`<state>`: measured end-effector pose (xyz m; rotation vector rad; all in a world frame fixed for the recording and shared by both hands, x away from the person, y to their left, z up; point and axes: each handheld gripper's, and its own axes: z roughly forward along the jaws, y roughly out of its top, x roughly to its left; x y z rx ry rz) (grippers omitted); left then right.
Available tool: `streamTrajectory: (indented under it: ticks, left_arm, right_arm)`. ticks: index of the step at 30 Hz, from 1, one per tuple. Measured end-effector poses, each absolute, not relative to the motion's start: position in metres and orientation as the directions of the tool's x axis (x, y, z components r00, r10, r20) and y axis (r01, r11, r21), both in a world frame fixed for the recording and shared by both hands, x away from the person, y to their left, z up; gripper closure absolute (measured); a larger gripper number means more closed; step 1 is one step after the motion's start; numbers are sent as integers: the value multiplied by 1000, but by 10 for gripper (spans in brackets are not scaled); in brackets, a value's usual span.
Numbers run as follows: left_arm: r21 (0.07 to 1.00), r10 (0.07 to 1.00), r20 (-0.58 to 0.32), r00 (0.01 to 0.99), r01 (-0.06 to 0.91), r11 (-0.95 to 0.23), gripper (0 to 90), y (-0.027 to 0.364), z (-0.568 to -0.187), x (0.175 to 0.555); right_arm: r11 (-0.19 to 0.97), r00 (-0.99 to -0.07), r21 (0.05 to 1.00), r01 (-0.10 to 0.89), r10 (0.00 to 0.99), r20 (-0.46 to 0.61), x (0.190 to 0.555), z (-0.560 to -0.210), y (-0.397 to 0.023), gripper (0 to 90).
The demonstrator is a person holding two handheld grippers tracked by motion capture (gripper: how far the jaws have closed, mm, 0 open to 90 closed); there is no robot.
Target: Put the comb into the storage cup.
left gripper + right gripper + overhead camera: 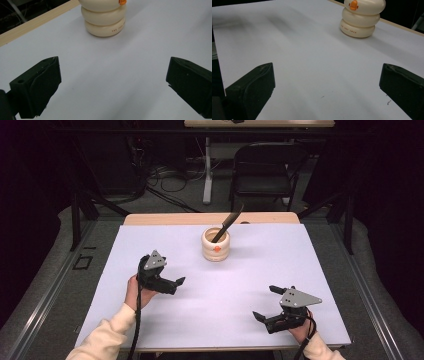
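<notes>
Two grippers sit nearest the camera, one in each of the person's hands, low over the white table (150, 330). On the near left, the left gripper (175, 283) points toward the table's middle; its own view shows both black jaws spread wide with bare white surface between them, nothing held. On the near right, the right gripper (268, 302) points across toward the left side, and its jaws are likewise far apart and empty. Each one carries a grey three-cornered plate on top, and a cable trails back along each sleeve.

One pot (216, 245) stands upright toward the far middle of the table, well apart from both grippers. It is cream-coloured, shaped like three rounded rings stacked up, with a small orange mark on the front and a line of tiny lettering on the bottom ring, too small to read. One dark utensil (227, 222) leans out of its open top, tilting up and to the right.

Beyond the table, one black folding chair (267, 167) stands on the floor.
</notes>
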<state>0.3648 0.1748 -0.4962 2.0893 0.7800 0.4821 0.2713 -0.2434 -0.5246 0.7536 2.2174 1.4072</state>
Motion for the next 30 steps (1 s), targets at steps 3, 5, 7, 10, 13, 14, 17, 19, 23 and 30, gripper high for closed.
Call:
streamTrajectory:
  ticks: [3,5,7,10,13,14,17,19,23,30]
  left_arm:
    - [816,684,64,726,357,-455,0,178,-497,359]
    - [817,689,67,721,357,-453,0,181,-497,356]
    - [823,697,66,714,357,-443,0,183,-497,352]
    - [826,703,66,708,356,-436,0,186,-498,346]
    - [826,706,68,705,358,-437,0,189,-499,340]
    - [826,708,70,703,357,-437,0,189,-500,338]
    - [828,711,64,700,360,-430,0,193,-501,332]
    - [834,714,51,698,363,-415,0,196,-503,327]
    - [834,717,47,695,367,-411,0,201,-506,319]
    - [834,726,47,686,374,-406,0,208,-507,308]
  right_arm:
    - [348,-773,911,220,632,-55,271,-525,-244,0]
    - [348,-774,912,219,631,-55,271,-525,-244,0]
    - [349,-774,911,220,631,-55,271,-524,-244,0]
    - [350,-774,910,221,631,-55,271,-525,-244,0]
    - [350,-774,910,223,631,-53,271,-525,-243,0]
    - [351,-774,909,223,631,-54,271,-525,-243,0]
    - [350,-773,910,224,632,-53,271,-525,-243,0]
    - [350,-773,909,224,633,-53,270,-524,-243,0]
    - [349,-773,910,224,632,-52,271,-525,-243,0]
    - [352,-772,909,225,633,-54,271,-525,-243,0]
